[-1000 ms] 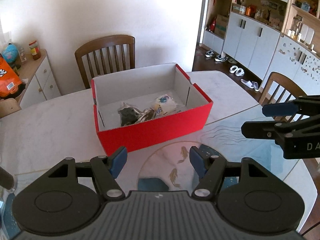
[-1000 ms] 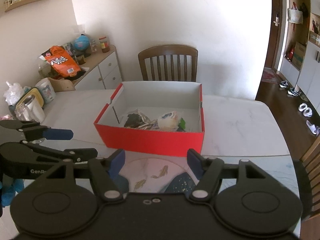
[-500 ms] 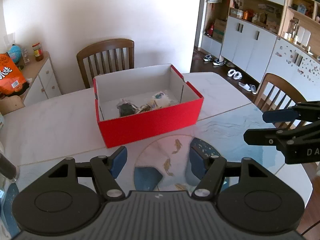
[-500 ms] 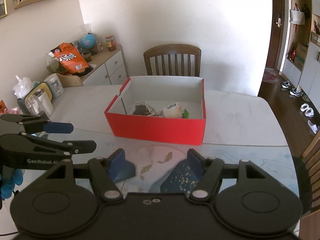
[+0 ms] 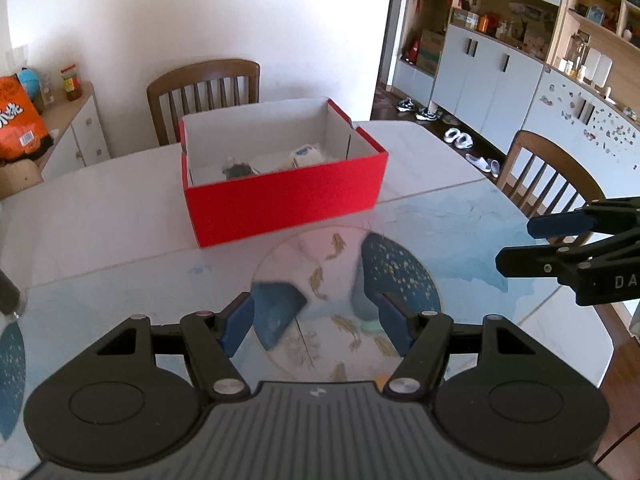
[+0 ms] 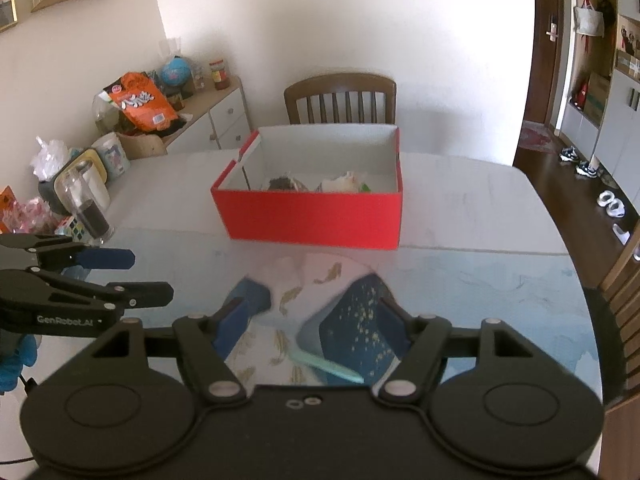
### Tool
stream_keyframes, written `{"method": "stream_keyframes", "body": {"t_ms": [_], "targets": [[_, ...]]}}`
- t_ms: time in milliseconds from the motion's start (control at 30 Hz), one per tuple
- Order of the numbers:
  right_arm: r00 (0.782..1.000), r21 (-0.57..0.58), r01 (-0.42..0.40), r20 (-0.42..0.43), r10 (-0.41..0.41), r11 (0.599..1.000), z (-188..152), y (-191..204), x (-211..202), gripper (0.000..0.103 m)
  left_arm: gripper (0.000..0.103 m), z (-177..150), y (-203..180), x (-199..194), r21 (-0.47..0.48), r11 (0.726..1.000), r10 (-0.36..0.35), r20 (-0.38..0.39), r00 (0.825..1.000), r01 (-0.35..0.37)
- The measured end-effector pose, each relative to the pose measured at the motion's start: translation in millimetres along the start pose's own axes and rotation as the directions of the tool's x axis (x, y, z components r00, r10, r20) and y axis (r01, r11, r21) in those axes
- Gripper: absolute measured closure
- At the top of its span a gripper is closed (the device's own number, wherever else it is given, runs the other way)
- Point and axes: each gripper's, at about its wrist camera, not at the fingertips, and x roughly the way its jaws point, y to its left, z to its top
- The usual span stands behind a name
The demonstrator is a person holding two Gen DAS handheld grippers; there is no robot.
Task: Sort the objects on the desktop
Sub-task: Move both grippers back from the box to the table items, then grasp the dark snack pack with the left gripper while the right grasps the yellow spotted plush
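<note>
An open red box (image 5: 280, 196) stands on the white table (image 5: 100, 216); it also shows in the right wrist view (image 6: 312, 216). Inside lie a dark crumpled item (image 5: 238, 170) and a pale wrapped item (image 5: 306, 156). A thin mint-green stick (image 6: 324, 366) lies on the patterned mat (image 6: 460, 288) between the right gripper's fingers. My left gripper (image 5: 314, 320) is open and empty above the mat (image 5: 432, 224). My right gripper (image 6: 312, 326) is open and empty. Each gripper shows at the side of the other's view.
Wooden chairs stand behind the box (image 5: 204, 96) and at the table's right (image 5: 548, 176). At the table's left edge stand a glass jar with dark contents (image 6: 86, 204), a mug (image 6: 114, 156) and bags. A sideboard (image 6: 212, 116) holds an orange snack bag (image 6: 140, 100).
Both grippers have pulled back from the red box and toward the near edge; the box looks smaller and farther. The green stick has come into the right wrist view. Both stay open.
</note>
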Motion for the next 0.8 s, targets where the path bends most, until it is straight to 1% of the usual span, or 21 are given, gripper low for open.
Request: {"method": "stream_keyframes", "body": {"t_ms": [300, 400, 533, 633, 800], "targets": [[1.0, 0.001, -0.002, -0.03, 0.002, 1.0, -29, -3, 2, 0.032, 0.035, -34, -6, -2, -0.013, 1.0, -0.013, -0.021, 1.0, 0.012], [0.999, 0.002, -0.002, -0.036, 0.002, 1.0, -35, -3, 2, 0.032, 0.027, -44, -8, 0, -0.013, 1.0, -0.013, -0.034, 0.999, 0.012], [0.999, 0.005, -0.002, -0.045, 0.002, 1.0, -44, -4, 4, 0.032, 0.027, -56, -8, 3, -0.012, 1.0, -0.014, -0.05, 0.999, 0.013], [0.998, 0.01, -0.004, -0.056, 0.005, 1.0, -51, -4, 7, 0.032, 0.022, -64, -8, 8, -0.009, 1.0, -0.019, -0.065, 0.998, 0.018], [0.997, 0.008, -0.013, -0.07, 0.013, 1.0, -60, -1, 12, 0.032, 0.019, -79, -10, 17, 0.01, 0.999, -0.038, -0.087, 0.995, 0.039]]}}
